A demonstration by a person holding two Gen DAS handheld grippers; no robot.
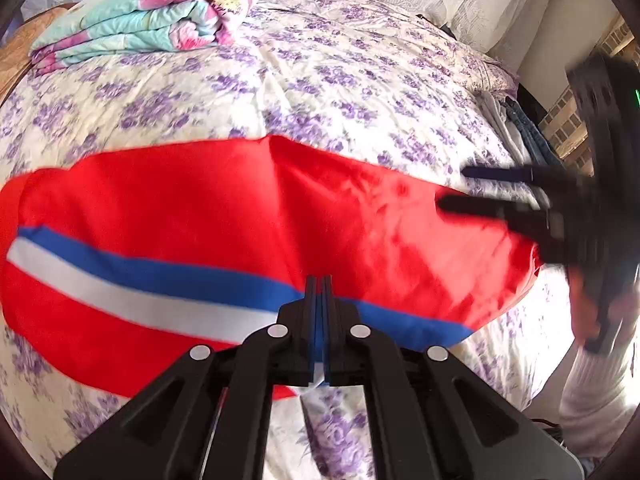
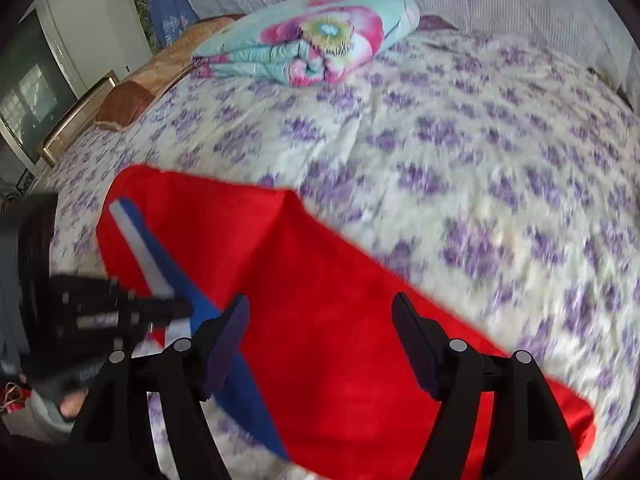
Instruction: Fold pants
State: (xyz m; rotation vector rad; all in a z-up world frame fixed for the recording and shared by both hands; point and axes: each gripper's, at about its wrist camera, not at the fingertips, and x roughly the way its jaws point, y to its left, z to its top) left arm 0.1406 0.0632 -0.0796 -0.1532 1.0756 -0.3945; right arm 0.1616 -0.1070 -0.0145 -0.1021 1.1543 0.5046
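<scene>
Red pants [image 1: 208, 208] with a blue and white side stripe lie across the bed, also seen in the right wrist view [image 2: 328, 320]. My left gripper [image 1: 319, 284] is shut on the pants' near edge at the stripe; it shows blurred at the left of the right wrist view [image 2: 176, 312]. My right gripper [image 2: 320, 312] is open, its jaws wide apart just above the red cloth. In the left wrist view the right gripper [image 1: 456, 188] hovers blurred over the pants' right end.
A floral purple-and-cream bedsheet [image 1: 320, 80] covers the bed. A folded turquoise and pink quilt [image 1: 148, 16] lies at the far left, also in the right wrist view [image 2: 312, 44]. Folded clothes [image 1: 520, 132] sit at the bed's right edge. A wooden headboard [image 2: 132, 92] stands left.
</scene>
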